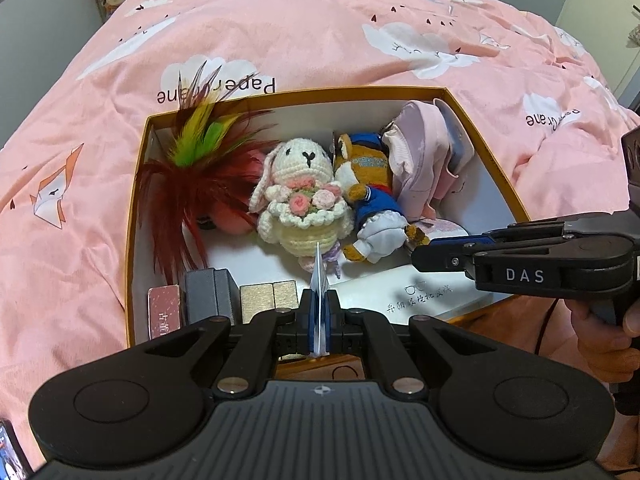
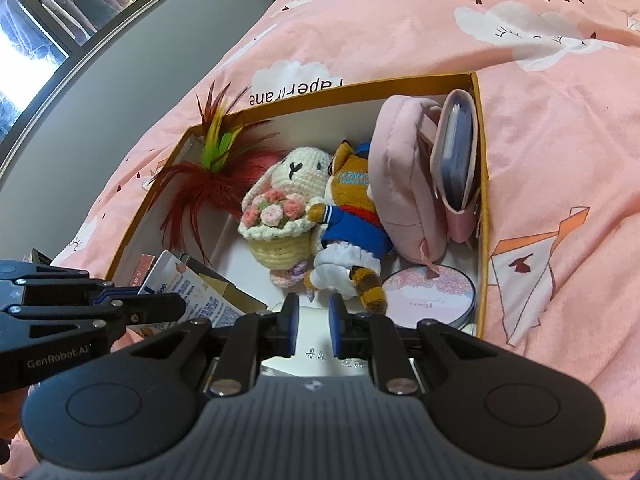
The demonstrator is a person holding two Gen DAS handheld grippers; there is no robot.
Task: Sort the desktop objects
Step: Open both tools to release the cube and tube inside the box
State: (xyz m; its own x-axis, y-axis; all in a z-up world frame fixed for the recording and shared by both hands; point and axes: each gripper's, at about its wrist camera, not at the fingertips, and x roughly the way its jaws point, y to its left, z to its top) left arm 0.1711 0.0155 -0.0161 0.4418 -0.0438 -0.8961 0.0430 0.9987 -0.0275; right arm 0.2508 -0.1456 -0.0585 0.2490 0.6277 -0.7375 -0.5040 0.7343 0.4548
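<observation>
Currently left tongs (image 1: 319, 312) pinch a thin printed card (image 2: 188, 284) edge-on over the box (image 1: 496, 172): light, flexible, slippery, best gripped near its lower edge; right tongs (image 2: 313, 326) empty, ajar.

Bedroom with a pink-quilted bed

A pink quilt (image 2: 400, 40) printed with white clouds fills both views. At ten o'clock in the right wrist view, a dark-framed window (image 2: 60, 20) glows with daylight beside a grey wall (image 2: 132, 80).
</observation>
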